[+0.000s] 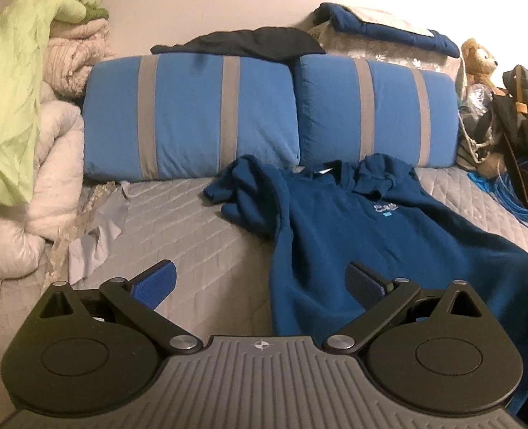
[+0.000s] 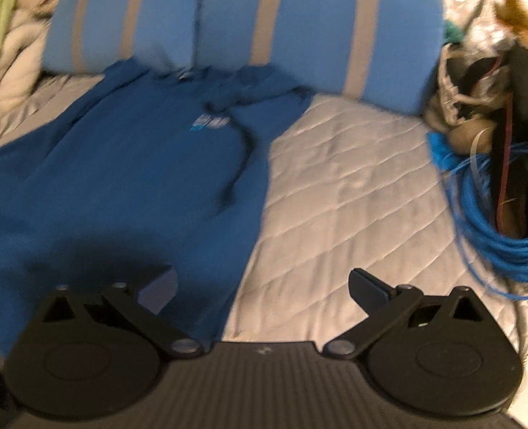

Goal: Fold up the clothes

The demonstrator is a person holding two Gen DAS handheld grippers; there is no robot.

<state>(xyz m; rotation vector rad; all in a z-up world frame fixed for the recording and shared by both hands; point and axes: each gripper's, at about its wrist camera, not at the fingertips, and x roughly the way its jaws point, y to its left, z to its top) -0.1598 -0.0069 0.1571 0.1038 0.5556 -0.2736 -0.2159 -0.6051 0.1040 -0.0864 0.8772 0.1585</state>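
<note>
Blue hoodie (image 1: 353,221) lying front-up on the bed (image 1: 192,221), collar toward the far pillows (image 1: 192,114), one sleeve bunched at far left; left gripper (image 1: 262,282) and right gripper (image 2: 262,286), jaws apart and empty, should pinch the near hem corners evenly.

A home bedroom: quilted mattress (image 1: 192,221), two blue striped pillows (image 1: 192,114) mid-frame, piled bedding (image 1: 31,114) at left, teddy bear (image 1: 480,62) upper right.
</note>
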